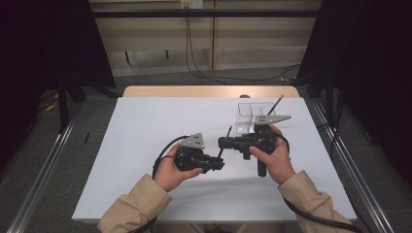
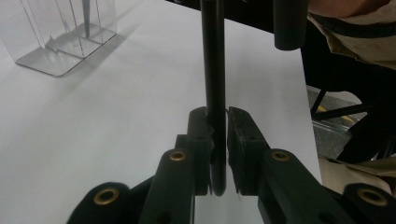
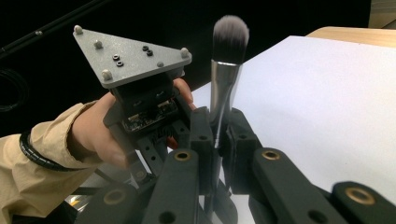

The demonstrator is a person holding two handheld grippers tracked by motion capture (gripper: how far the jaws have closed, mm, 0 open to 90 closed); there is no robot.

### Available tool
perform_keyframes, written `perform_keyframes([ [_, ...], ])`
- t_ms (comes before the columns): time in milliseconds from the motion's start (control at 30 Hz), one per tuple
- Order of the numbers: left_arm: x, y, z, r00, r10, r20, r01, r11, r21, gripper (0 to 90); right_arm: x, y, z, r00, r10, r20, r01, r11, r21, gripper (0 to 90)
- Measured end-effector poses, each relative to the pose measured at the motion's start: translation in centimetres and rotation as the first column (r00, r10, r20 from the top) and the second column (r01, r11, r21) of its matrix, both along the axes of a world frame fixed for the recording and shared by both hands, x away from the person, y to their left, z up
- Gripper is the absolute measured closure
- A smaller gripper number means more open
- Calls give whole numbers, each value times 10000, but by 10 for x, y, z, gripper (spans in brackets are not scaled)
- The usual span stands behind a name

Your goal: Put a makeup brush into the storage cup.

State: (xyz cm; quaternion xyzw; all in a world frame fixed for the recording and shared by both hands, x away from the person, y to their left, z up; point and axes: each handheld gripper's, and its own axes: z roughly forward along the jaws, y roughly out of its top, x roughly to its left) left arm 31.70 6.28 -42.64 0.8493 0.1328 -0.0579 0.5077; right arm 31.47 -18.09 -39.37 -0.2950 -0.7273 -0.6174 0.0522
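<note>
Brush: makeup brush with soft grey bristles, a shiny metal collar and a thin black handle, held in the air between both claws above the white worktop, toward 5 o'clock of centre.
Right claw: right claw is closed on the metal collar just below the bristles.
Left claw: left claw has its jaws drawn in around the black handle; the left pad touches it, a sliver of light shows on the right, so the hold looks loose.
Holder: clear plastic holder stands at about 2 o'clock on the worktop, with one thin brush already leaning in it.
Handling: likely light and stiff; the smooth handle and collar may slip or pivot. Bristles crush easily.
Best hold: probably the handle or collar, never the bristles.
</note>
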Motion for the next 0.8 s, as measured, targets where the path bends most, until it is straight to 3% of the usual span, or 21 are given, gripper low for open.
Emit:
perform_keyframes([
  [433, -1, -6, -3, 10000, -32, -32, 31, 9997, -236, 766, 2, 1, 0, 9997, -244, -47, 245, 9996, 149, 841],
  [800, -1, -5, -3, 9994, -25, -340, 6, 9984, -570, 707, 2, 0, 0, 9997, -249, 20, 249, 9993, 284, 841],
])
